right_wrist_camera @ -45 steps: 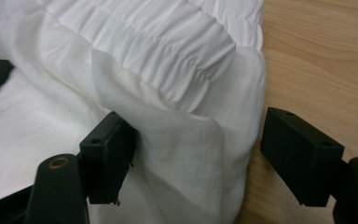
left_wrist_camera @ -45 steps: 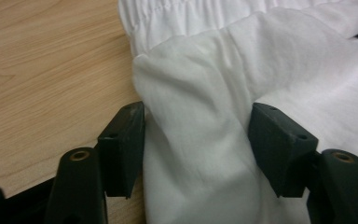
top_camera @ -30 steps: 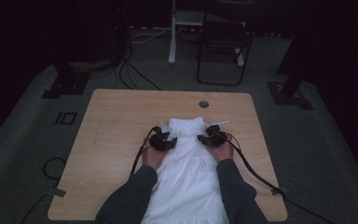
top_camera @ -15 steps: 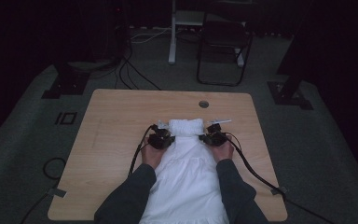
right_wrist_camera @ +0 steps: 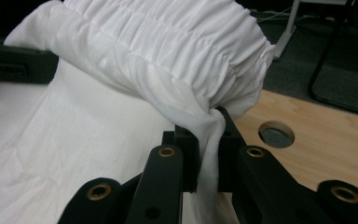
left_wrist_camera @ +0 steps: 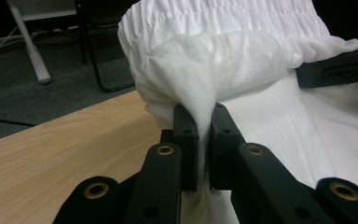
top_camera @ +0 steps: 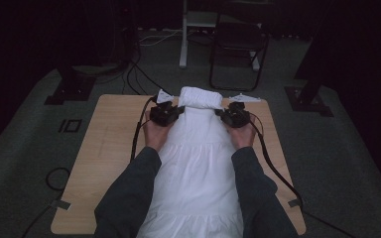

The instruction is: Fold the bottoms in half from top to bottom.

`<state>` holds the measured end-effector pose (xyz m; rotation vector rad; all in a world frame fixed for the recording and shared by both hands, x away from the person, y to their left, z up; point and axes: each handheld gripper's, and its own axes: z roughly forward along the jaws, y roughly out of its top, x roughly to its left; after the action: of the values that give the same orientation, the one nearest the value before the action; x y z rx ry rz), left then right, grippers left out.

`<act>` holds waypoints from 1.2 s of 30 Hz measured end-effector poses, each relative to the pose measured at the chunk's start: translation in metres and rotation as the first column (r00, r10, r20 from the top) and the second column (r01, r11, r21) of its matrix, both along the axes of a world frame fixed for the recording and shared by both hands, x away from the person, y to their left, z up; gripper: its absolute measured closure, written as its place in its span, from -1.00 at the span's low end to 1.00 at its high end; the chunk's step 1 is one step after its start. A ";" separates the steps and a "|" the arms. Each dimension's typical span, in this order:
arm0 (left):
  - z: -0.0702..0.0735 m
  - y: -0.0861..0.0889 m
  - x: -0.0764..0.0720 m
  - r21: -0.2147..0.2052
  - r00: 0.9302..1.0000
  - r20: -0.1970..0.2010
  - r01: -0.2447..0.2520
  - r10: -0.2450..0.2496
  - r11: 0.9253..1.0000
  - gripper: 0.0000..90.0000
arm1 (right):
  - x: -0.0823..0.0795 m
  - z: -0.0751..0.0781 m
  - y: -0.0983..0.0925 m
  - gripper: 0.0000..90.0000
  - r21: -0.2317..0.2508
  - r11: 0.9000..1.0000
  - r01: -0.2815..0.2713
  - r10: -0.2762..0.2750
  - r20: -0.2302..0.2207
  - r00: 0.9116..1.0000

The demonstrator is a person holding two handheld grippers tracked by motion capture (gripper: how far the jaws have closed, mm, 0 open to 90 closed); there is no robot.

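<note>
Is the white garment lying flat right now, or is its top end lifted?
Lifted: the white garment's gathered top edge hangs folded over between the left claw and right claw, each pinching cloth; the lower part lies on the table.

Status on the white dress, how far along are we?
Done: both tongs are clamped on the white dress, left tongs and right tongs each pinching cloth below the gathered top band. In hand: that end is raised off the table. Left: any folding or laying out; the skirt lies flat, unfolded.

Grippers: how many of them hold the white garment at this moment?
2. The left gripper pinches the white garment at one side of its gathered band. The right gripper pinches the other side, near the round hole in the table.
</note>
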<state>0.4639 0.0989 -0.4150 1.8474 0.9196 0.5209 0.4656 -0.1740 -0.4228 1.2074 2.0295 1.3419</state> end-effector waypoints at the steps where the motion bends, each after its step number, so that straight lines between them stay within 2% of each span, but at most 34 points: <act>1: -0.001 0.000 -0.001 0.007 1.000 -0.001 0.007 -0.007 1.000 0.88 | -0.001 0.001 0.000 0.87 0.001 1.000 -0.008 0.008 -0.006 1.000; 6: -0.011 0.002 -0.013 0.013 0.999 -0.026 0.040 -0.040 0.999 0.88 | -0.013 -0.006 -0.003 0.87 -0.011 0.999 -0.036 0.035 -0.033 0.999; 10: -0.012 0.006 -0.033 -0.004 0.997 -0.022 0.079 -0.079 0.997 0.87 | -0.032 -0.008 -0.006 0.87 -0.006 0.998 -0.066 0.066 -0.044 0.997; 12: -0.012 0.010 -0.049 -0.012 0.994 -0.022 0.104 -0.104 0.995 0.87 | -0.046 -0.009 -0.008 0.87 -0.007 0.996 -0.088 0.088 -0.044 0.995; 13: -0.014 0.012 -0.058 -0.023 0.992 -0.024 0.120 -0.121 0.992 0.87 | -0.055 -0.011 -0.009 0.87 -0.022 0.994 -0.104 0.103 -0.041 0.994; 15: -0.018 0.016 -0.077 -0.017 0.988 -0.027 0.152 -0.152 0.988 0.87 | -0.074 -0.016 -0.011 0.87 -0.027 0.990 -0.137 0.136 -0.037 0.990; 19: -0.033 0.021 -0.114 -0.014 0.979 -0.045 0.199 -0.199 0.980 0.86 | -0.113 -0.032 -0.013 0.87 -0.039 0.981 -0.192 0.190 -0.053 0.980; 22: -0.048 0.026 -0.138 -0.016 0.972 -0.076 0.221 -0.221 0.975 0.86 | -0.137 -0.047 -0.013 0.87 -0.034 0.976 -0.217 0.214 -0.073 0.974; 23: -0.054 0.027 -0.145 -0.024 0.969 -0.095 0.225 -0.226 0.974 0.86 | -0.145 -0.054 -0.013 0.87 -0.036 0.974 -0.223 0.220 -0.082 0.972; 26: -0.077 0.027 -0.166 0.007 0.957 -0.159 0.246 -0.241 0.969 0.86 | -0.164 -0.076 -0.010 0.87 -0.051 0.970 -0.237 0.229 -0.125 0.965; 29: -0.105 0.025 -0.180 0.045 0.934 -0.256 0.270 -0.250 0.962 0.85 | -0.177 -0.095 -0.008 0.86 -0.092 0.963 -0.252 0.234 -0.169 0.957; 31: -0.123 0.023 -0.184 0.088 0.921 -0.304 0.281 -0.243 0.956 0.85 | -0.181 -0.108 -0.006 0.86 -0.108 0.958 -0.266 0.239 -0.211 0.948; 32: -0.131 0.022 -0.184 0.093 0.914 -0.329 0.281 -0.237 0.955 0.85 | -0.183 -0.114 -0.004 0.86 -0.121 0.955 -0.271 0.238 -0.229 0.944; 33: -0.131 0.022 -0.184 0.093 0.914 -0.329 0.281 -0.237 0.955 0.86 | -0.183 -0.114 -0.004 0.86 -0.121 0.955 -0.271 0.238 -0.229 0.944; 34: -0.139 0.021 -0.182 0.109 0.909 -0.347 0.282 -0.229 0.953 0.86 | -0.183 -0.120 -0.002 0.86 -0.144 0.951 -0.274 0.235 -0.242 0.941; 35: -0.142 0.020 -0.181 0.104 0.913 -0.336 0.281 -0.232 0.954 0.86 | -0.182 -0.127 0.001 0.86 -0.169 0.947 -0.272 0.225 -0.257 0.940; 36: -0.142 0.020 -0.178 0.105 0.913 -0.334 0.284 -0.235 0.953 0.86 | -0.180 -0.131 0.003 0.86 -0.187 0.945 -0.269 0.216 -0.261 0.941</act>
<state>0.2859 0.1188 -0.5569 2.1963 0.8394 0.1293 0.2852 -0.1710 -0.5536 1.0871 2.4936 1.0776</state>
